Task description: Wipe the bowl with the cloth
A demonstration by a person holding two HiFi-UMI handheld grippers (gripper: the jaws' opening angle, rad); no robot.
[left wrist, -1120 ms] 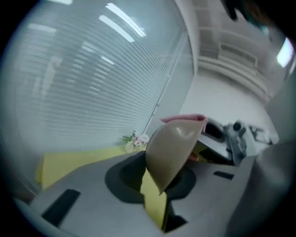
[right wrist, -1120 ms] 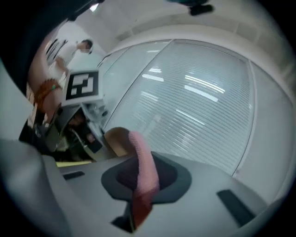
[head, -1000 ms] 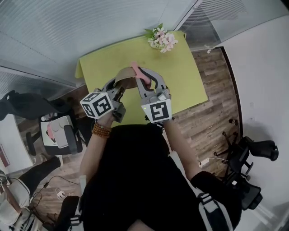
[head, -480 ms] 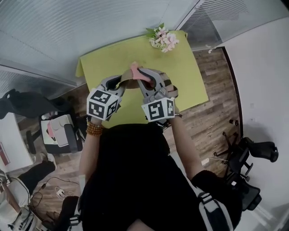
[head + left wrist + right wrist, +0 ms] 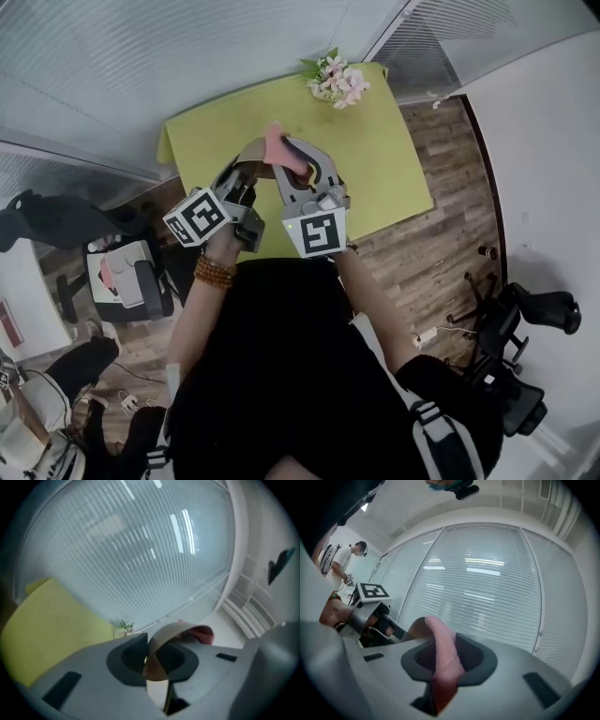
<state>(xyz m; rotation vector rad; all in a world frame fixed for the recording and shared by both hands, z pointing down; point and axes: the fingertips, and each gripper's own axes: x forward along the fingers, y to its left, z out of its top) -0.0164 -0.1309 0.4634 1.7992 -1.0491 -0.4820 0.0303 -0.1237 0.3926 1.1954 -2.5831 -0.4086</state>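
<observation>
My left tool [image 5: 152, 665] is pinched onto the rim of the brown bowl [image 5: 171, 631]. Its jaws have just been closing, and the thin rim stands between them. Just to its right, my right tool [image 5: 440, 670] has the pink cloth [image 5: 443, 646] nipped between its jaws. Those jaws have just been opening a little, yet the cloth stands upright in the pinch, and its free end reaches the bowl's far rim. Both tools hold the bowl and cloth up above the yellow-green tabletop [image 5: 206, 131]. Ahead and to the right of my right tool, pink and white flowers [image 5: 337, 82] sit at the tabletop's far edge. A black-and-white square marker shows on each tool's cube [image 5: 200, 217].
</observation>
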